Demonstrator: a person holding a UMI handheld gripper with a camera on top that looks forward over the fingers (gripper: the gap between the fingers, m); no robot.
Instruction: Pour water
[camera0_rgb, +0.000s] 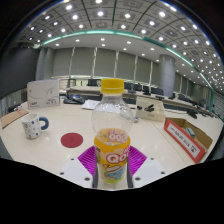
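A clear plastic bottle (112, 128) with a yellow cap and an orange-yellow label stands upright between my fingers. My gripper (112, 165) is shut on the bottle, with the purple pads (88, 158) pressed against both sides of the labelled lower part. The bottle's base sits close to the white round table (60, 165). A white mug with a dark pattern (34, 126) stands on the table to the left, beyond the fingers. A red round coaster (72, 140) lies on the table between the mug and the bottle.
A red and white box (188, 138) lies on the table to the right. A cardboard box (150, 108) and a white box (44, 93) stand further back. Office desks and chairs fill the room behind.
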